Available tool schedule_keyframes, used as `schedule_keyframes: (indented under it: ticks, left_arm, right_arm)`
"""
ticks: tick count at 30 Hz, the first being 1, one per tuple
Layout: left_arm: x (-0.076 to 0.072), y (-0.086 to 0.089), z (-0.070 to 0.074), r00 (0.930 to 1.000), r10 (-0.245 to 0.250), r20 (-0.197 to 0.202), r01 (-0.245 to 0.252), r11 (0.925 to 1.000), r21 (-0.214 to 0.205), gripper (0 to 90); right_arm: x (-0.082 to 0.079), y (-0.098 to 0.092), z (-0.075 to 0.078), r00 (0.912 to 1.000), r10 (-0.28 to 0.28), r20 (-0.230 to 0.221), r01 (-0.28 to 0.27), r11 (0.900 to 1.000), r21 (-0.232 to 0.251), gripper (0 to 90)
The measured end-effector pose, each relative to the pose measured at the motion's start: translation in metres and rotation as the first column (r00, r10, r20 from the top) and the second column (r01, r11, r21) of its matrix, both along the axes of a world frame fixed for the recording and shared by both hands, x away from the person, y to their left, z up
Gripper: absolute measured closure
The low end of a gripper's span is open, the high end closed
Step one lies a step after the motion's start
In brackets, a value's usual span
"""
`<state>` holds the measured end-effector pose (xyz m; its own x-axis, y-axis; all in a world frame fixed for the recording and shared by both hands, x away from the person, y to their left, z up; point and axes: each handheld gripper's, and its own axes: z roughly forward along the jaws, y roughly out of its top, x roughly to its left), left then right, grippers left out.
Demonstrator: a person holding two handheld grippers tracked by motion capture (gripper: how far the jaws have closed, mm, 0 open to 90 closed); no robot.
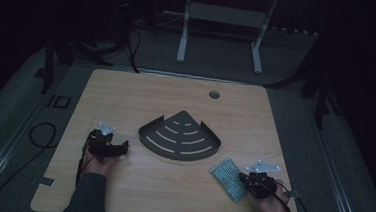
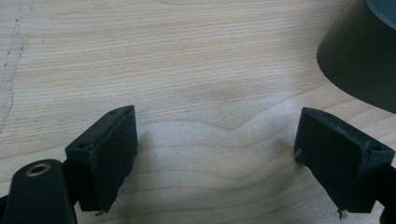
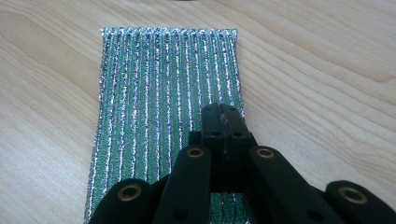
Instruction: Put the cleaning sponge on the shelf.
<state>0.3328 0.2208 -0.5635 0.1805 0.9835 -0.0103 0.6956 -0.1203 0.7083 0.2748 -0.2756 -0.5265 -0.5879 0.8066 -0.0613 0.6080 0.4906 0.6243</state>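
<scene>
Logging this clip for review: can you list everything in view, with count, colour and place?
Scouring cloth: one, glittery green and silver, flat on the table's near right, under the right gripper.
Corner shelf tray: one, dark, slotted, fan-shaped, table centre.
Table: one, light wood, with a round hole near the far edge.
White stand: one, on the floor beyond the table.
Left gripper: black, open over bare wood, near left.
Right gripper: black, shut, over the cloth.

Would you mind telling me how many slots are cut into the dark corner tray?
7 curved slots in the corner tray: three down its left half, three down its right, one near the back tip.
</scene>
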Motion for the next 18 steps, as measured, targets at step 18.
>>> schedule_keyframes:
  ticks: [18]
  left_arm:
    - [0.0, 0.0, 0.0, 1.0, 0.0, 0.0, 0.0, 1.0, 0.0, 13.9]
  right_arm:
    - [0.038, 0.013, 0.039, 0.9869, 0.121, -0.107, -0.133, 0.9848, -0.112, 84.1]
